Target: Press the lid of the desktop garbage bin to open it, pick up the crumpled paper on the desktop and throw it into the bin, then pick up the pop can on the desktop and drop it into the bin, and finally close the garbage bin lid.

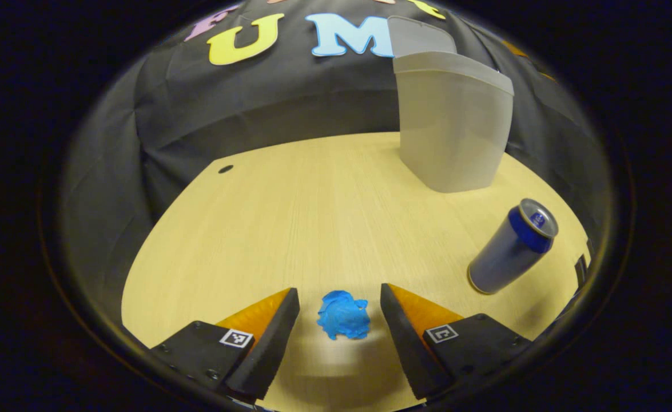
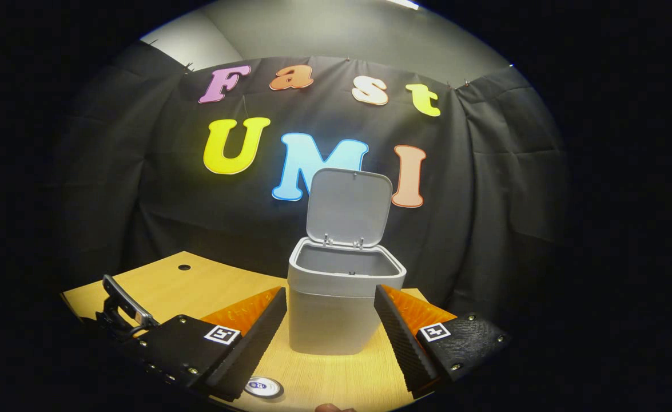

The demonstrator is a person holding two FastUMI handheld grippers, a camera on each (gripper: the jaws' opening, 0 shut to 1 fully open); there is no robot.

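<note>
In the left gripper view, the left hand-held gripper (image 1: 340,320) is spread wide just above the wooden table (image 1: 313,217), with the blue crumpled paper (image 1: 344,315) lying on the table between its two fingers; neither finger touches it. To the right stands the blue pop can (image 1: 510,246), upright, and beyond it, near the table's far edge, the grey garbage bin (image 1: 453,129).

In the right gripper view, the right hand-held gripper (image 2: 330,326) is also wide and empty, facing the garbage bin (image 2: 336,309), whose lid (image 2: 349,207) stands raised over the open mouth. The pop can's top (image 2: 262,387) shows at the bottom edge.
</note>
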